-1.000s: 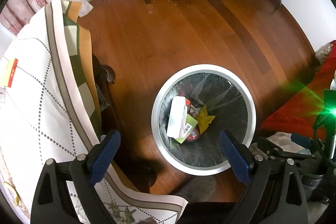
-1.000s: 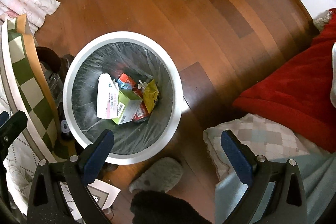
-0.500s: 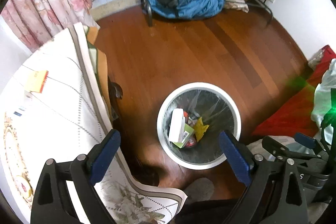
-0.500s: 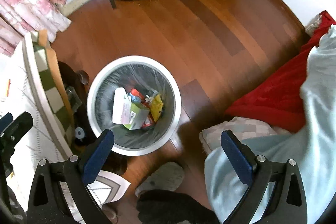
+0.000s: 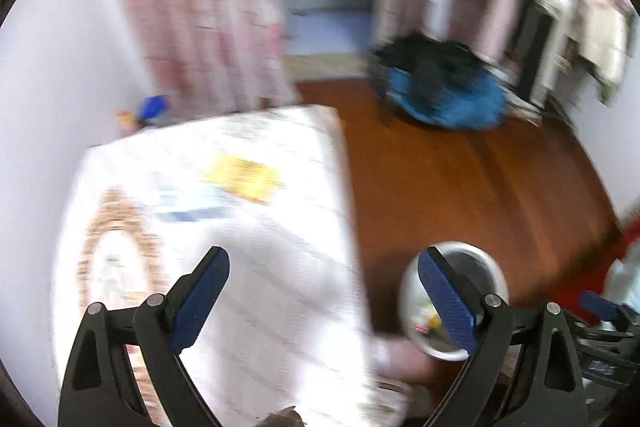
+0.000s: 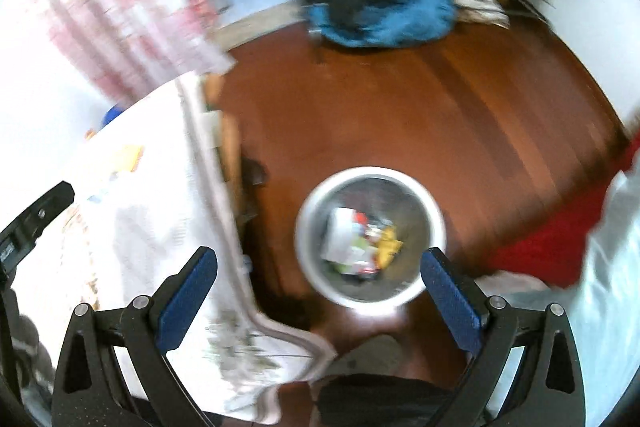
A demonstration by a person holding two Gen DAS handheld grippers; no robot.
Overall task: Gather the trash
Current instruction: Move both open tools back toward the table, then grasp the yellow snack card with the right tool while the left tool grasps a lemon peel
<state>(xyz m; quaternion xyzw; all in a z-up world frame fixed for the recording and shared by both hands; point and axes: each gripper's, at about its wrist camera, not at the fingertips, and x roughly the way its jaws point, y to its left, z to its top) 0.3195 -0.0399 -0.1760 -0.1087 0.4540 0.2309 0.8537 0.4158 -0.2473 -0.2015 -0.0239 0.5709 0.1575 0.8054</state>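
Observation:
Both views are blurred by motion. A round white trash bin (image 6: pixel 370 301) with a clear liner stands on the wooden floor, with a white box, a yellow wrapper and red scraps inside. It also shows at the lower right in the left wrist view as the bin (image 5: pixel 476 259). My right gripper (image 6: pixel 320 275) is open and empty, high above the bin. My left gripper (image 5: pixel 322 281) is open and empty over the white tablecloth (image 5: pixel 224 227). A yellow packet (image 5: pixel 242 177) and a blue-and-white scrap (image 5: pixel 192 213) lie on the cloth.
The cloth-covered table (image 6: pixel 152 195) fills the left side, its hem hanging near the bin. A blue and black pile of clothes (image 6: pixel 380 11) lies at the far end of the floor. A red blanket (image 6: pixel 560 239) is at the right, pink curtains (image 5: pixel 200 7) at the back left.
Both grippers have risen and tilted up away from the bin, which now looks smaller. The left view has swung left over the tabletop. Both stay open.

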